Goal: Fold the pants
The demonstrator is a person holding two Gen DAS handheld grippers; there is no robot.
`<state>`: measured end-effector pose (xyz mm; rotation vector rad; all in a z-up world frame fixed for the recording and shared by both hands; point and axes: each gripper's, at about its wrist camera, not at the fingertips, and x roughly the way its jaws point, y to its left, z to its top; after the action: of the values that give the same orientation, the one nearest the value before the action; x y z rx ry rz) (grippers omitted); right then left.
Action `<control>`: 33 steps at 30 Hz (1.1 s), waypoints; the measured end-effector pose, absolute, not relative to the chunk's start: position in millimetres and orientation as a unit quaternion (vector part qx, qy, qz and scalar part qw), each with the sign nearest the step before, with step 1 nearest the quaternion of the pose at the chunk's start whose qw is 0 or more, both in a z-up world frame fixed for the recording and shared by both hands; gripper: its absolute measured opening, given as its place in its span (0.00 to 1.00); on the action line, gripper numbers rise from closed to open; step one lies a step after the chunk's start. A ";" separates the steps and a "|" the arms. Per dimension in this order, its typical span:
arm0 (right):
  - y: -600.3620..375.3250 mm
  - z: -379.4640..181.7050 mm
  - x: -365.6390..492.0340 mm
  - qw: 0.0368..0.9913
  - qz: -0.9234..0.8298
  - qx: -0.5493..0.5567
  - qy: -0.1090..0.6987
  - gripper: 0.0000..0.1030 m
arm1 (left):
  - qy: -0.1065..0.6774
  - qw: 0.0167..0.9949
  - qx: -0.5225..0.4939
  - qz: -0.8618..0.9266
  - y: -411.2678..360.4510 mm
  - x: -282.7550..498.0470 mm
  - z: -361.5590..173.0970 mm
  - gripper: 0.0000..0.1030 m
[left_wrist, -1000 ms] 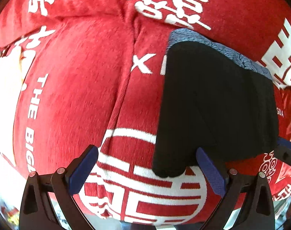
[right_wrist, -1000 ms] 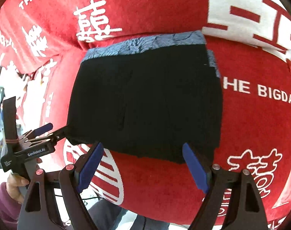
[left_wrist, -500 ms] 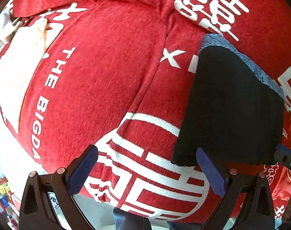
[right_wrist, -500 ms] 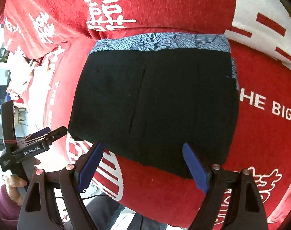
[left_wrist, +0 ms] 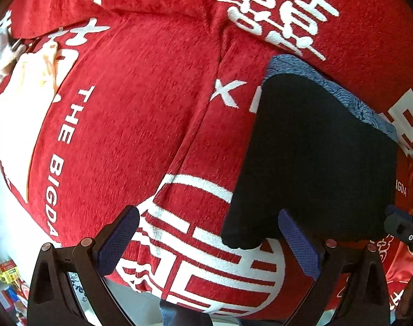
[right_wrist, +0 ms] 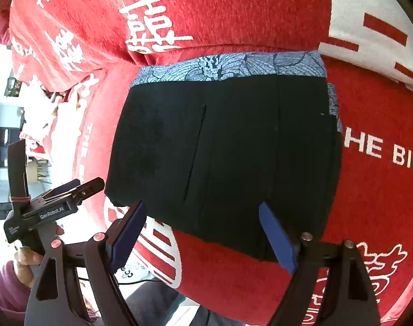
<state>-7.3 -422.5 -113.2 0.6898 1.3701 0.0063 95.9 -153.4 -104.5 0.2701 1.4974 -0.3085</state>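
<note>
Folded pants [left_wrist: 315, 163] on red blanket [left_wrist: 130, 125]

A red cover [right_wrist: 369, 203] with white lettering and characters was spread over the supporting surface. Folded black pants [right_wrist: 233, 157], with a blue-grey patterned waistband, were laid flat on it.

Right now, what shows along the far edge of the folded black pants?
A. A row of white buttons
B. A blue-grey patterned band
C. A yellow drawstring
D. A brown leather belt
B: a blue-grey patterned band runs along the far edge of the black pants, which lie folded on the red cloth.
</note>
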 end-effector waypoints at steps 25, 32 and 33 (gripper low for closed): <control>-456.1 -111.6 -23.1 0.725 -0.051 0.317 0.609 0.85 | 0.671 0.717 0.127 -0.138 -156.0 92.7 -101.5 1.00; -455.9 -113.2 -23.7 0.725 -0.054 0.318 0.608 0.85 | 0.669 0.718 0.128 -0.142 -154.7 94.9 -102.2 1.00; -456.0 -113.2 -23.4 0.725 -0.053 0.318 0.608 0.85 | 0.669 0.718 0.129 -0.143 -155.0 95.4 -102.4 1.00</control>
<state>-23.4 -456.0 -113.2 0.7026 1.3414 -0.1180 95.4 -155.0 -102.4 0.2857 1.4798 -0.3157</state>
